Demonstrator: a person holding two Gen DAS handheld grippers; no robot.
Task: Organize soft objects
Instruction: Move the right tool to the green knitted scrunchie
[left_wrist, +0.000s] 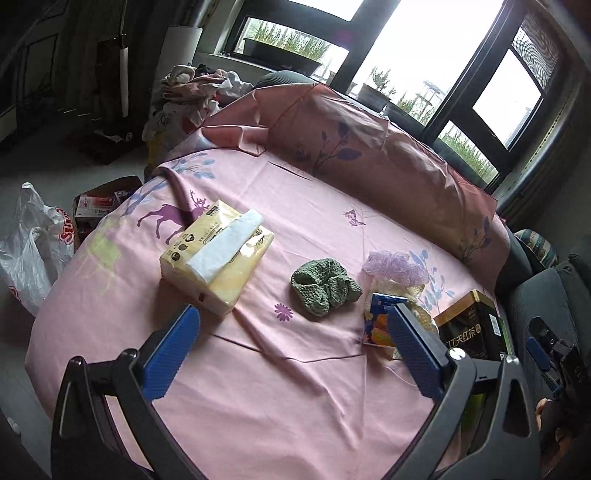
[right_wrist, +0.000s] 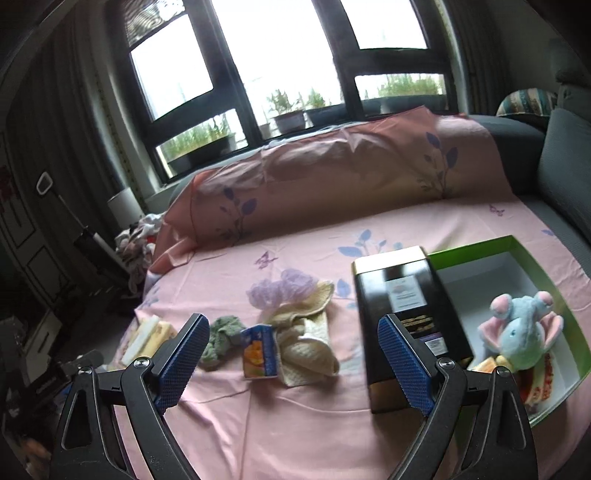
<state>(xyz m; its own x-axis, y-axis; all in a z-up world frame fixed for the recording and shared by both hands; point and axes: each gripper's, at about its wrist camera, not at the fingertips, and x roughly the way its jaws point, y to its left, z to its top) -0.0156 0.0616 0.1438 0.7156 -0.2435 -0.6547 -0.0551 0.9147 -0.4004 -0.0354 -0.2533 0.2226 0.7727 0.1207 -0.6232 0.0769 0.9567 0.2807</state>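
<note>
On the pink sheet lie a yellow tissue pack (left_wrist: 218, 254), a green knitted cloth (left_wrist: 325, 286), a purple mesh puff (left_wrist: 395, 266) and a cream cloth (right_wrist: 306, 339). The green cloth (right_wrist: 221, 338) and puff (right_wrist: 280, 291) also show in the right wrist view. A blue plush mouse (right_wrist: 521, 336) lies in a green-edged white box (right_wrist: 480, 247). My left gripper (left_wrist: 291, 328) is open and empty above the sheet, short of the green cloth. My right gripper (right_wrist: 291, 338) is open and empty, hovering before the cream cloth.
A small blue juice carton (right_wrist: 260, 350) stands by the cream cloth, also in the left wrist view (left_wrist: 380, 325). A black and gold tea tin (right_wrist: 402, 325) lies left of the box. A pink pillow (right_wrist: 332, 181) lines the back. Bags and boxes (left_wrist: 33, 251) sit on the floor.
</note>
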